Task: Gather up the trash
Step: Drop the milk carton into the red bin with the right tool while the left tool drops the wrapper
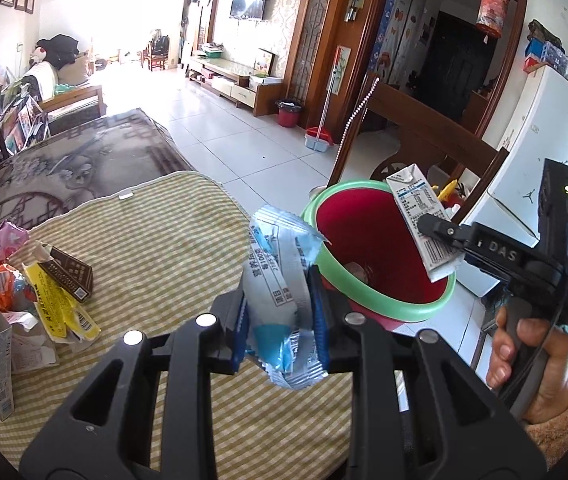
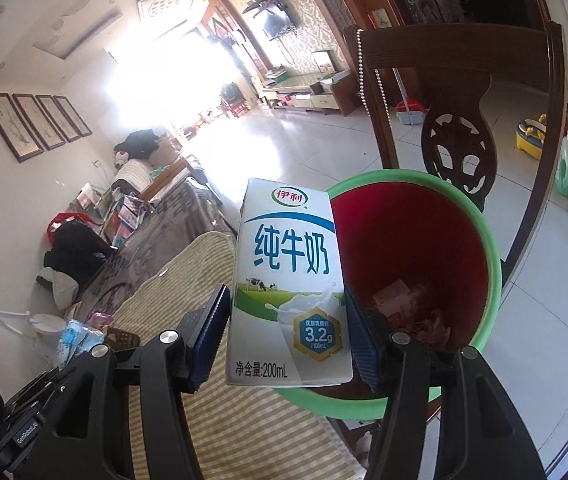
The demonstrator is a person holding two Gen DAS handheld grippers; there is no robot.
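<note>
My left gripper (image 1: 280, 312) is shut on a crumpled blue and silver wrapper (image 1: 280, 276), held above the striped cloth just left of the red bin with a green rim (image 1: 380, 304). My right gripper (image 2: 288, 340) is shut on a white milk carton (image 2: 288, 296), held upright at the near left rim of the same bin (image 2: 492, 264). In the left wrist view the carton (image 1: 420, 220) hangs over the bin's mouth in the right gripper (image 1: 434, 232). Some trash lies in the bin's bottom (image 2: 408, 312).
Several cartons and wrappers (image 1: 32, 300) lie on the striped cloth (image 1: 156, 248) at the left. A dark wooden chair (image 2: 456, 136) stands behind the bin. A white fridge (image 1: 540, 152) is at the right. Tiled floor lies beyond.
</note>
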